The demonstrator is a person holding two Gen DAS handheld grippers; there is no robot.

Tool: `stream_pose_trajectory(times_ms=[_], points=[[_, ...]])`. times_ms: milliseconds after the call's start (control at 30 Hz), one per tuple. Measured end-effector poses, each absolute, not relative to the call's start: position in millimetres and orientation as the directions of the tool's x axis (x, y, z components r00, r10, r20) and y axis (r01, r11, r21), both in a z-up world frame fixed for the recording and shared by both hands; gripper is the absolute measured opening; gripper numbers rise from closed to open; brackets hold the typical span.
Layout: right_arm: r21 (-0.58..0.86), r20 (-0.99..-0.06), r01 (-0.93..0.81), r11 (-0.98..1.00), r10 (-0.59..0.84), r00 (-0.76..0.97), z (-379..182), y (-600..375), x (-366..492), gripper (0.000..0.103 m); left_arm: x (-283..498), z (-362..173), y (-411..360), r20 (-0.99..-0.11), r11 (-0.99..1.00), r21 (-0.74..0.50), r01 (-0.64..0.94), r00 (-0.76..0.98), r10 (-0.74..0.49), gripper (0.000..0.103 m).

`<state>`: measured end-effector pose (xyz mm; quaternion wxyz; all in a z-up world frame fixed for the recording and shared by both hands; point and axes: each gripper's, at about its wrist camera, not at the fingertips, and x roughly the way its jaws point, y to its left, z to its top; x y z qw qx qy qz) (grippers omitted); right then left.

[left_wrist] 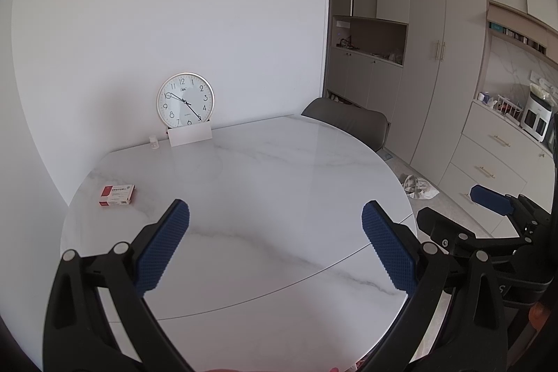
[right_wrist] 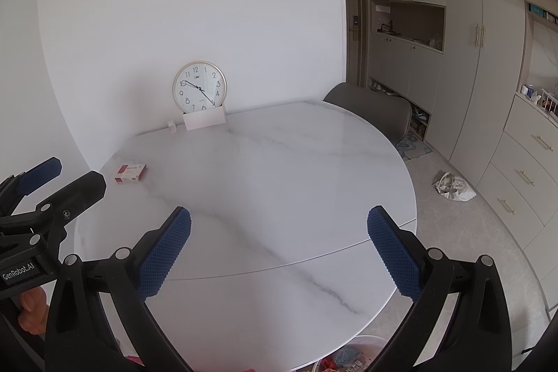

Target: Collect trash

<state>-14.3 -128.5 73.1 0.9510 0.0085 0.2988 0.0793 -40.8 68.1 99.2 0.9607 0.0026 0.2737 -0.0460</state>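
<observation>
Marble table: small box far left of spread jaws.

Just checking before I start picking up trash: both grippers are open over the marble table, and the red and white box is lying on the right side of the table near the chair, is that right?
Not quite. The red and white box lies on the left side of the marble table, far from the chair; the left wrist view shows it. Both the left gripper and right gripper are open.

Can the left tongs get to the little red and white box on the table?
Probably yes. The left tongs are open and hold nothing, and the box lies flat on the table, ahead and to their left, with only bare tabletop between them.
</observation>
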Motion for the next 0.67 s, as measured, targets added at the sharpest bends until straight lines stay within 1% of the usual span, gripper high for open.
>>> stream_pose_trajectory(times_ms=[267,367,533,667], points=[[0.062,-0.568,-0.142,0.988,0.152,0.809,73,-129,-14,0.100,-41,96,69,-0.521,0.995,-0.018,0.093,0.849,-0.089,0.095],[0.062,-0.570,-0.136,0.989,0.147,0.808,73,-131,-15,0.100,-38,94,69,-0.535,0.995,-0.038,0.096,0.839,-0.102,0.095],[0.063,-0.578,-0.134,0.989,0.145,0.803,70,-132,-14,0.100,-30,86,73,-0.577,0.996,-0.056,0.066,0.812,-0.086,0.095],[0.066,-0.589,-0.130,0.989,0.144,0.795,67,-133,-12,0.100,-29,83,75,-0.582,0.996,-0.062,0.060,0.809,-0.085,0.095]])
